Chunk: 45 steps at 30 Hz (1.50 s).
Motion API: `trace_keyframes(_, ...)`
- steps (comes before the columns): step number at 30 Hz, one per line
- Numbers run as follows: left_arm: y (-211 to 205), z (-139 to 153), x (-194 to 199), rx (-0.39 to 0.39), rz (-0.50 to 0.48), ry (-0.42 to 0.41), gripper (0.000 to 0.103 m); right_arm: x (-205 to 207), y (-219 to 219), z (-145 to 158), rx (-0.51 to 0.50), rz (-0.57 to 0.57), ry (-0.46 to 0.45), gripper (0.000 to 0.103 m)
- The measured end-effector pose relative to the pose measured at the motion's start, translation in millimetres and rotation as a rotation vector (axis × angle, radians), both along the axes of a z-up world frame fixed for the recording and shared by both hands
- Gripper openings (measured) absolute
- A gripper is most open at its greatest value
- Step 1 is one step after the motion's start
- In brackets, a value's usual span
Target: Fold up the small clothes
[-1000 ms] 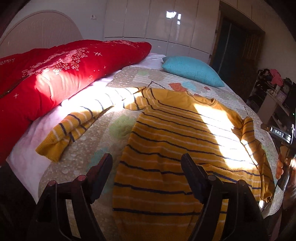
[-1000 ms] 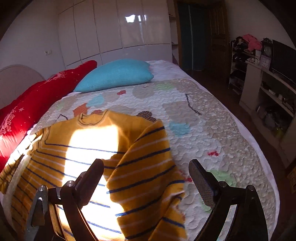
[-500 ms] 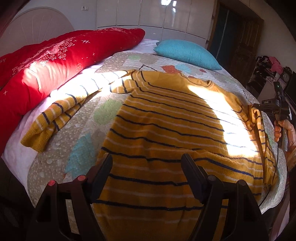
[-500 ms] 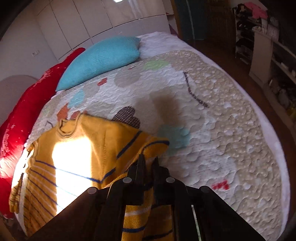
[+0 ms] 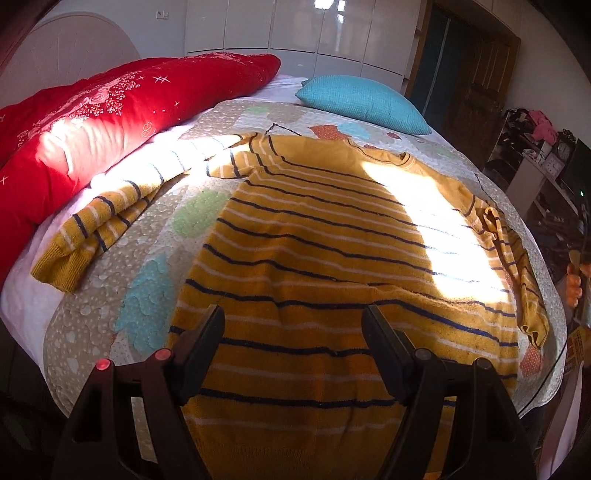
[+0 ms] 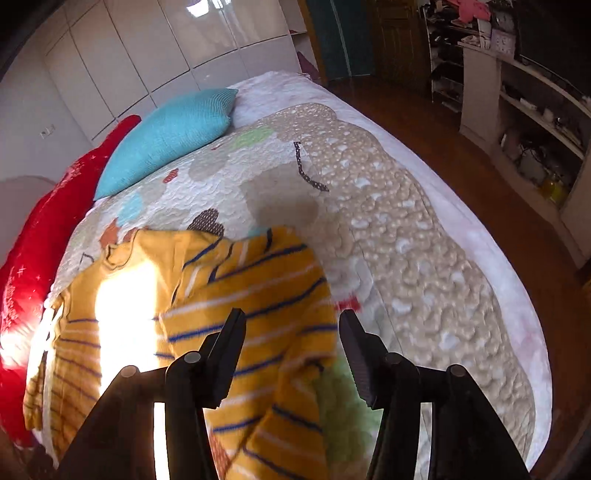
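Note:
A yellow sweater (image 5: 314,240) with navy and white stripes lies flat on the quilted bedspread (image 5: 155,258). Its left sleeve (image 5: 103,221) stretches out toward the red quilt. The right sleeve (image 6: 258,295) lies doubled along the sweater's right side, blurred in the right wrist view. My left gripper (image 5: 293,317) hovers open over the sweater's lower body with nothing between its fingers. My right gripper (image 6: 291,321) is above the right sleeve with its jaws opening. The sleeve lies beneath the gap and the pads do not press on it. A hand (image 5: 574,284) shows at the right edge.
A red quilt (image 5: 110,110) runs along the bed's left side and a turquoise pillow (image 6: 170,136) lies at the head. The bed's right edge drops to a wooden floor (image 6: 480,177). Cluttered shelves (image 6: 535,129) stand beyond it, and white cupboard doors (image 5: 295,29) are behind.
Half a second ago the right gripper was shut on the right sleeve; now its jaws stand apart and the sleeve lies loose. The left gripper came slightly closer over the sweater, still open.

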<state>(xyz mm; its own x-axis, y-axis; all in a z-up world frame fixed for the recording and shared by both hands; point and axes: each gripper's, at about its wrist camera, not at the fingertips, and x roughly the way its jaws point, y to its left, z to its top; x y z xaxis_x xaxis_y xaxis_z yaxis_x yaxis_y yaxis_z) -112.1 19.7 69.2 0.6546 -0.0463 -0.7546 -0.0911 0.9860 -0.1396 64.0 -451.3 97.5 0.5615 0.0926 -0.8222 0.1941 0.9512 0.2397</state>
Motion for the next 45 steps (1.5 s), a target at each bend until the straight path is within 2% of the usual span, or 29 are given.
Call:
trace_keyframes(4,-3,-9,2,-0.052,-0.012,0.034,0.075,-84,15,-2,-0.020,0.079,-0.003,0.063)
trace_keyframes(9,-17,-5,-6,-0.034,-0.040,0.026,0.075,-151,67,-17,-0.058,0.232,-0.080,0.071)
trace_keyframes(11,-19,-3,-8,-0.025,-0.042,0.023,0.075,-163,90,-26,-0.136,0.285,-0.116,0.071)
trace_keyframes(13,-19,0,-10,-0.027,-0.039,0.026,0.075,-162,114,-39,-0.277,0.313,-0.129,0.071)
trace_keyframes(14,-18,1,-11,-0.029,-0.036,0.026,0.075,-160,121,-46,-0.355,0.315,-0.112,0.059)
trace_keyframes(15,-17,3,-12,-0.032,-0.031,0.024,0.075,-157,126,-53,-0.400,0.324,-0.085,0.026)
trace_keyframes(16,-16,5,-14,-0.032,-0.026,0.019,0.075,-153,125,-57,-0.376,0.342,-0.064,0.019)
trace_keyframes(18,-11,9,-16,-0.028,-0.014,0.009,0.075,-153,104,-44,-0.273,0.292,-0.085,0.000)
trace_keyframes(22,0,8,-16,-0.047,0.009,0.012,0.075,-164,12,-4,-0.107,-0.037,-0.175,0.000)
trace_keyframes(23,2,7,-16,-0.053,0.014,0.014,0.075,-169,-14,1,-0.096,-0.125,-0.177,0.000)
trace_keyframes(25,5,4,-16,-0.059,0.029,0.018,0.075,-176,-59,7,-0.154,-0.307,-0.148,0.000)
trace_keyframes(26,7,2,-16,-0.063,0.036,0.021,0.075,-179,-74,7,-0.205,-0.381,-0.119,0.001)
trace_keyframes(27,8,1,-17,-0.069,0.042,0.025,0.075,-183,-81,9,-0.226,-0.394,-0.101,0.005)
trace_keyframes(29,8,-1,-17,-0.073,0.048,0.032,0.075,-190,-67,16,-0.192,-0.269,-0.131,0.005)
trace_keyframes(31,6,-3,-16,-0.072,0.050,0.040,0.075,-192,-28,14,-0.182,-0.067,-0.140,0.042)
trace_keyframes(32,5,-4,-15,-0.074,0.048,0.046,0.075,-192,-4,9,-0.169,0.035,-0.142,0.070)
trace_keyframes(33,3,-6,-14,-0.077,0.045,0.051,0.075,-193,22,2,-0.162,0.128,-0.145,0.074)
trace_keyframes(35,-2,-6,-14,-0.084,0.033,0.056,0.075,-191,70,-14,-0.214,0.276,-0.138,0.074)
trace_keyframes(37,-7,-4,-14,-0.073,0.017,0.052,0.075,-189,108,-26,-0.300,0.366,-0.153,0.073)
trace_keyframes(39,-10,-3,-15,-0.051,0.009,0.044,0.075,-183,131,-39,-0.372,0.405,-0.148,0.073)
trace_keyframes(40,-9,-3,-16,-0.044,0.011,0.042,0.075,-177,140,-46,-0.444,0.401,-0.135,0.071)
trace_keyframes(41,-8,-3,-16,-0.043,0.015,0.042,0.075,-172,145,-54,-0.525,0.390,-0.120,0.056)
trace_keyframes(42,-5,-4,-16,-0.048,0.023,0.044,0.075,-167,145,-60,-0.567,0.381,-0.098,0.015)
trace_keyframes(43,-2,-5,-17,-0.058,0.032,0.046,0.075,-164,137,-63,-0.523,0.375,-0.073,0.007)
trace_keyframes(45,6,-8,-17,-0.075,0.049,0.056,0.075,-160,109,-51,-0.362,0.311,-0.087,0.006)
